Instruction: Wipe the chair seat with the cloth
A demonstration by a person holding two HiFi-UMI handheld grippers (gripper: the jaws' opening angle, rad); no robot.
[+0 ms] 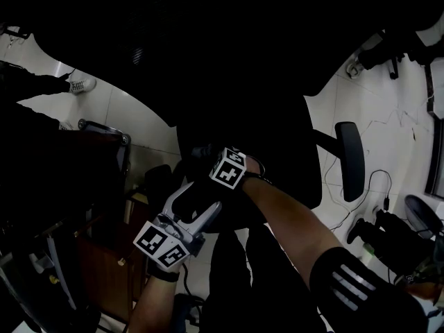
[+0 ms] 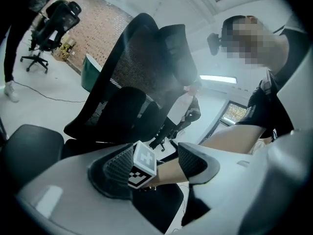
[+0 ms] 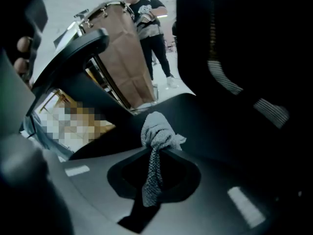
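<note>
A black office chair fills the middle of the head view, its seat (image 1: 281, 159) very dark. My right gripper (image 3: 155, 152) is shut on a grey cloth (image 3: 157, 130), which bunches up just past the fingertips and rests against the black seat (image 3: 210, 126). In the head view only that gripper's marker cube (image 1: 229, 168) shows over the seat's near edge. My left gripper (image 1: 203, 197) hangs just below and left of it, open and empty. Between the left gripper's (image 2: 155, 163) pads (image 2: 116, 169) I see the right gripper's cube (image 2: 143, 165), with the mesh backrest (image 2: 139, 67) behind.
The chair's armrest (image 1: 349, 159) sticks out to the right over white floor with cables (image 1: 371, 186). A brown cabinet (image 1: 104, 255) stands at the left. A tall brown wooden unit (image 3: 128, 53) and a standing person (image 3: 149, 21) are beyond the seat. Another office chair (image 2: 51, 23) stands far off.
</note>
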